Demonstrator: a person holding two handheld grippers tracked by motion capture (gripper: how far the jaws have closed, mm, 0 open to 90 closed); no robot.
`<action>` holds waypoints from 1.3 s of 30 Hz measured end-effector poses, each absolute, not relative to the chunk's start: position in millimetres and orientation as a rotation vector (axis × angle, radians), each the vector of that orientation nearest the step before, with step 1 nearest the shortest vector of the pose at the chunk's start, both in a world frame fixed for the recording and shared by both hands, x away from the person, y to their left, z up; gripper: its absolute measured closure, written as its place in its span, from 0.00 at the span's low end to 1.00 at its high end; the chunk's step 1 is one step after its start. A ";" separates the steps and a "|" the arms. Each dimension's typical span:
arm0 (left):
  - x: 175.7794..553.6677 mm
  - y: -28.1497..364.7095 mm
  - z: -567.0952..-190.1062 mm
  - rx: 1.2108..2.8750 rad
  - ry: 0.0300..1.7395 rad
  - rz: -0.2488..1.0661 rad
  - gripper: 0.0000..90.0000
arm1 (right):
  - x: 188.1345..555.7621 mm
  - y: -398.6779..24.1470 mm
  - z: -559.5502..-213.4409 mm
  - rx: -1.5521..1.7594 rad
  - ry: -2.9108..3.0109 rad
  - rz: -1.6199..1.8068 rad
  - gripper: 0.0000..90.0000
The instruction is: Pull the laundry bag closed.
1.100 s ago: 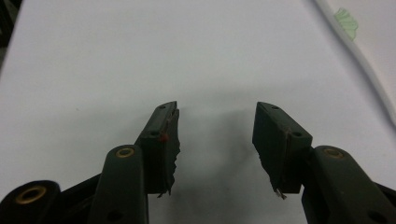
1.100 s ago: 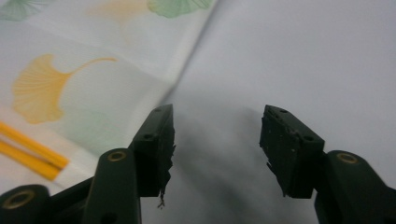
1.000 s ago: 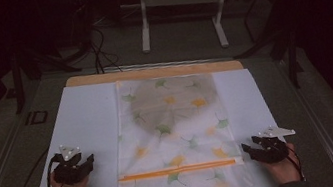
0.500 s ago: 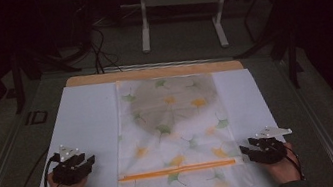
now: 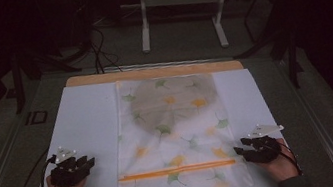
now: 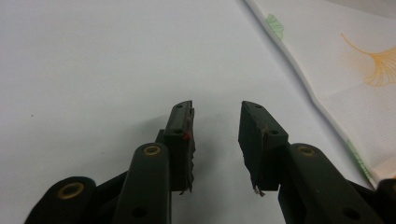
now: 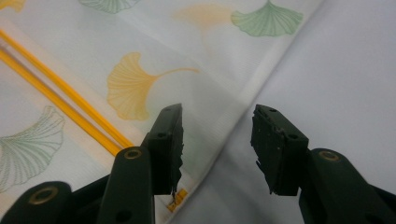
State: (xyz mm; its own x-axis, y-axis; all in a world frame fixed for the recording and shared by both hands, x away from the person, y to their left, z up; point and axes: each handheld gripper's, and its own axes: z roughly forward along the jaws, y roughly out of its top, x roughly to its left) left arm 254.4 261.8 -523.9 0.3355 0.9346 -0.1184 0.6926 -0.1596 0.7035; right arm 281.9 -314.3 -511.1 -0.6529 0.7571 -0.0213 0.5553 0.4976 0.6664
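On the counter, a white sheet covers most of the top, and a translucent zip bag printed with ginkgo leaves lies flat down the middle of it. The orange zipper strip runs across the near end. Inside the far half I see a roundish grey-brown patch; can't tell what it is through the film.

I hold the left tool just left of the bag's near-left edge, resting low over the sheet. Its jaws have just been closing and now stand partway apart with nothing between them; the left tool view has bare white sheet in the gap and the bag edge off to one side, apart from the pads.

The right tool sits at the bag's near-right corner. Its jaws have just been closing too, and stand half open. In the right tool view the bag's side edge runs up through the gap and the end of the zipper strip lies just beside one finger. The pads aren't pressing on the film yet.

My read: early stage. The bag lies flat and untouched, zipper apparently shut, neither corner gripped. Still to do is pinching both near corners, right side first since it's already lined up, then whatever handling follows. The left tool needs to shift toward the bag edge before it can bite.
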 end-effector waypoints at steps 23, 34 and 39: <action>252.2 254.6 -520.3 2.005 1.374 0.471 0.74 | 289.8 -246.2 -501.2 0.793 2.661 0.865 0.62; 252.0 255.3 -519.3 2.011 1.358 0.469 0.75 | 291.1 -207.2 -499.9 0.657 2.737 0.863 0.62; 252.5 254.8 -519.8 2.013 1.348 0.467 0.74 | 291.9 -193.6 -497.5 0.585 2.763 0.853 0.63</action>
